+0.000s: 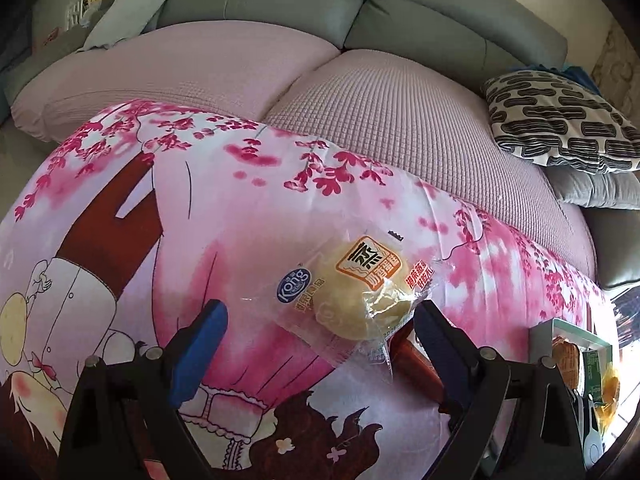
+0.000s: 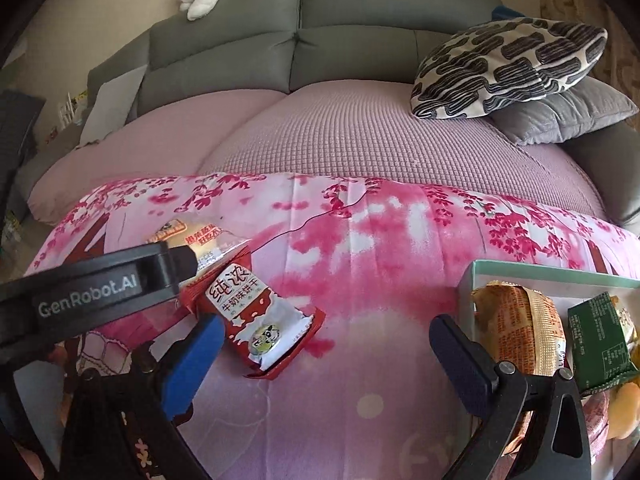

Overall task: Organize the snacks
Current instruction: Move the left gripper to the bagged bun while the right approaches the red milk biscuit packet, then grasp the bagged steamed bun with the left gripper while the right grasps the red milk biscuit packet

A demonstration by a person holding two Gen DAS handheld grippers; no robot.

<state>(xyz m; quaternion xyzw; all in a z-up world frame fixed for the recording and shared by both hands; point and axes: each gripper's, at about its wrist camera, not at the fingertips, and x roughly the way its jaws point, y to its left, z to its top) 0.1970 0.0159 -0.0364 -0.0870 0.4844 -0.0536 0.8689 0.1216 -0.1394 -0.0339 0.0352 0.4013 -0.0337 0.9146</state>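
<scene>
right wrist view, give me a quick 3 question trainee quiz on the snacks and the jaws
1. True or false: the right gripper has its jaws shut on the red biscuit packet.
2. Multiple choice: where do the orange-wrapped snack and the green packet sit? A) on the patterned pillow B) in the pale green box C) on the sofa back
3. Fill in: the clear-wrapped bun lies between the open jaws of the ____ gripper.

Key: 1 false, the jaws are open and the packet lies loose on the pink cloth. 2 B. 3 left.
</scene>
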